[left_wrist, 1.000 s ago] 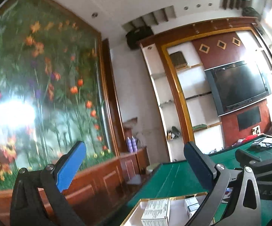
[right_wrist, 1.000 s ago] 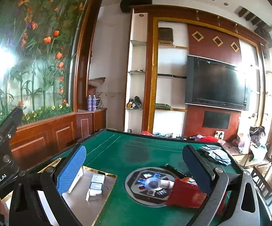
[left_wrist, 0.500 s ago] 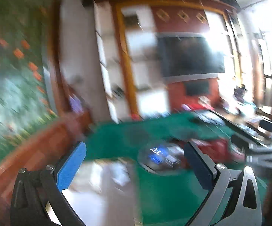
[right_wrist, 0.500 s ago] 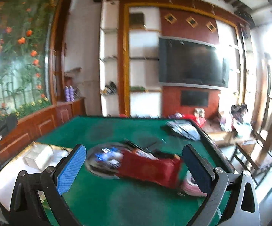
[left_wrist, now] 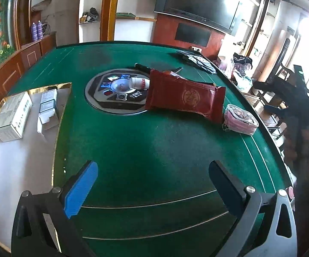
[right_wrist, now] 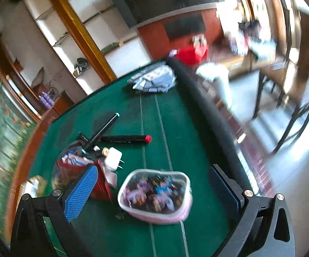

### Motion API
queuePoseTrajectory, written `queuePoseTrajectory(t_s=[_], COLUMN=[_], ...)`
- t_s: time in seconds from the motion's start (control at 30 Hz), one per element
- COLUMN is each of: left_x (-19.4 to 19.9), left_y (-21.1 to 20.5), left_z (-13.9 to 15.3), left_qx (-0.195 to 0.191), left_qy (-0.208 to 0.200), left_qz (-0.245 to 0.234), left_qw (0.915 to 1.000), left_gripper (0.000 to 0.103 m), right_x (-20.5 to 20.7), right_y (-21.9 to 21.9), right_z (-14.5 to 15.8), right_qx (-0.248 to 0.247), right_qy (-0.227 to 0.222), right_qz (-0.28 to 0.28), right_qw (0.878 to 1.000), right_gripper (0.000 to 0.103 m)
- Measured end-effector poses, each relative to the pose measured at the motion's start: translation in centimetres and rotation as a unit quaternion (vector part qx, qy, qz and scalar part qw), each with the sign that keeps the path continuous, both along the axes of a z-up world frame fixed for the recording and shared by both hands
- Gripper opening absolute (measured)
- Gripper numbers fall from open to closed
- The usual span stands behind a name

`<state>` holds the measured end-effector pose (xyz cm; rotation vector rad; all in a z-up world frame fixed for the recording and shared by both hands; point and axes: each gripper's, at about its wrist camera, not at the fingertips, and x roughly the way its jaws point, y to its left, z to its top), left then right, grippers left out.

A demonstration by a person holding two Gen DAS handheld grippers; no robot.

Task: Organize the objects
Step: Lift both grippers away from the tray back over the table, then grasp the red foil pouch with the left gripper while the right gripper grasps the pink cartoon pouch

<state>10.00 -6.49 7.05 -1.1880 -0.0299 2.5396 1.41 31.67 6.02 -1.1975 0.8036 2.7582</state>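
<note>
Only a small part of the tidying appears to be done. Two boxes [left_wrist: 13, 115] [left_wrist: 48, 105] are already laid on the white tray [left_wrist: 15, 167] at the left edge of the green table [left_wrist: 145, 145], while most things are still spread over the felt. A red pouch [left_wrist: 184, 98] lies half across the round centre panel [left_wrist: 115, 94], with a small white bottle [left_wrist: 139, 83] on its side touching it. A pink case [right_wrist: 154, 194] is set near the table's right edge, and two pens [right_wrist: 103, 132] [right_wrist: 125, 139], a white plug [right_wrist: 113, 158] and a heap of cards [right_wrist: 154, 79] are left farther back.

The left gripper [left_wrist: 153, 184] is held wide open over bare felt, nothing between its fingers. The right gripper [right_wrist: 153, 184] is likewise spread and empty — the pink case sits just beyond its tips, and is judged the likely next pick.

The right view is smeared by motion, so the case's contents cannot be read. What lies under the pouch is hidden, and the tray's near end is cut off by the frame.
</note>
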Motion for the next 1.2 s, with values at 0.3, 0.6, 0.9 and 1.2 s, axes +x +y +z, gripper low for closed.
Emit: queuePoseTrajectory(t_s=[0.3,0.6,0.9,1.2], left_x=[0.0,0.1,0.4,-1.0], left_y=[-2.9,-4.3,-7.9,-7.6], left_z=[1.0,1.0,1.5,0.8], left_qx=[0.016,0.050,0.067,0.075], left_qy=[0.008,-0.001,0.004,-0.012], left_qz=[0.018,0.026,0.056,0.071], left_qw=[0.9997,0.9984,0.9962,0.9946], left_gripper=[0.103,0.103,0.103,0.103], right_x=[-2.1,-3.7,-8.1,0.1], right_y=[-4.4,-10.9,-15.7,-17.4], right_z=[-3.6,2.8,-2.2,1.8], right_qx=[-0.038,-0.006,-0.134,-0.081], right_qy=[-0.094,-0.017,-0.101,0.004], right_qz=[0.131,0.171,0.260,0.258], right_qw=[0.986,0.985,0.951,0.963], right_gripper=[0.103,0.103,0.103,0.103])
